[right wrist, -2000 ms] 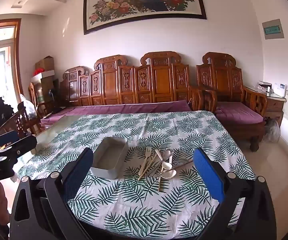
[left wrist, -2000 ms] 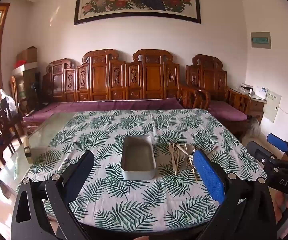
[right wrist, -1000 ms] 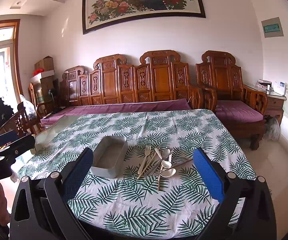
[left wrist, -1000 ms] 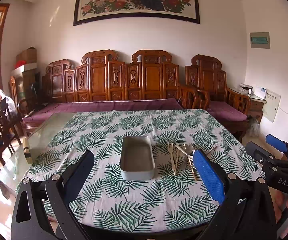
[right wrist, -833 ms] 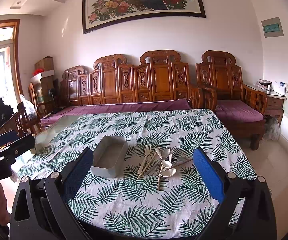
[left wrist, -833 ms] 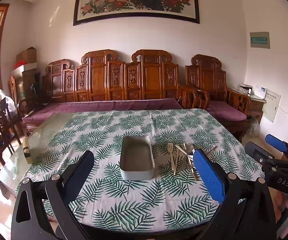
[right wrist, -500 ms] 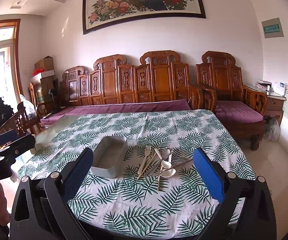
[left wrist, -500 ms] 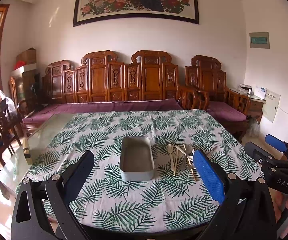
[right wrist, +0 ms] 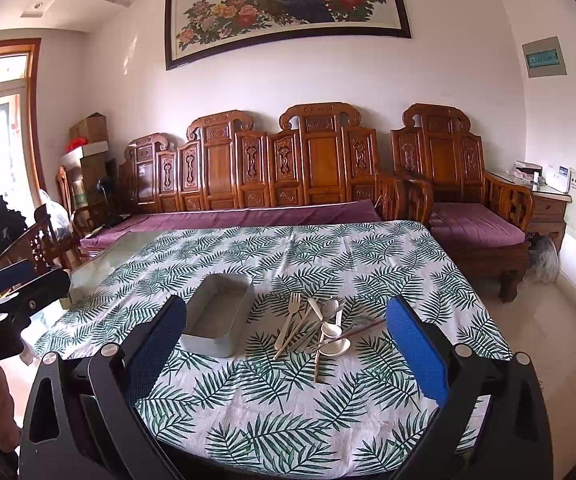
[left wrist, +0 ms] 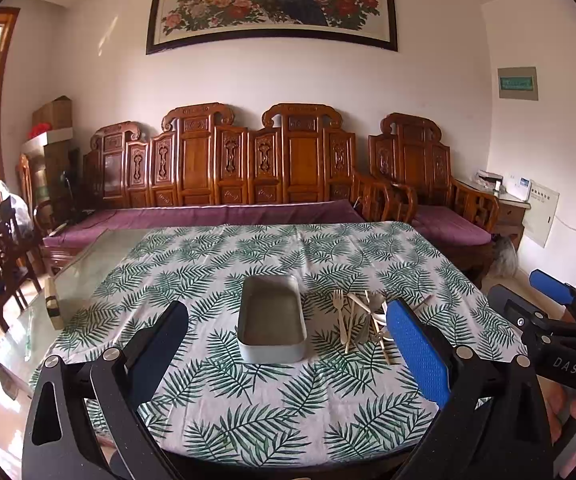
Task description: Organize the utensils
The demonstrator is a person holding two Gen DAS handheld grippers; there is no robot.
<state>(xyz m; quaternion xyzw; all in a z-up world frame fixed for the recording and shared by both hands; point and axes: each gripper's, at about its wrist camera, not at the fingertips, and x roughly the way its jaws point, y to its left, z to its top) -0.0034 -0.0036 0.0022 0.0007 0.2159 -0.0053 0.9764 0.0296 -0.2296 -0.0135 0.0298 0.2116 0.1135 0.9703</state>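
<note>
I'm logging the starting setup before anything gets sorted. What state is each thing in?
Tin: empty, upright on the tablecloth.
Utensils: loose crossed pile beside the tin, none inside it.
Left gripper: open, holding nothing.
Right gripper: open, holding nothing.

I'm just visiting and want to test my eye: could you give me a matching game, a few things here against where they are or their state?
Things:
1. grey tray
2. utensil pile
3. right tool
4. peacock painting

Places or states:
A. on the wall
B. open, holding nothing
C. empty, on the tablecloth
D. loose, right of the tray

Pairs: 1-C, 2-D, 3-B, 4-A
</note>
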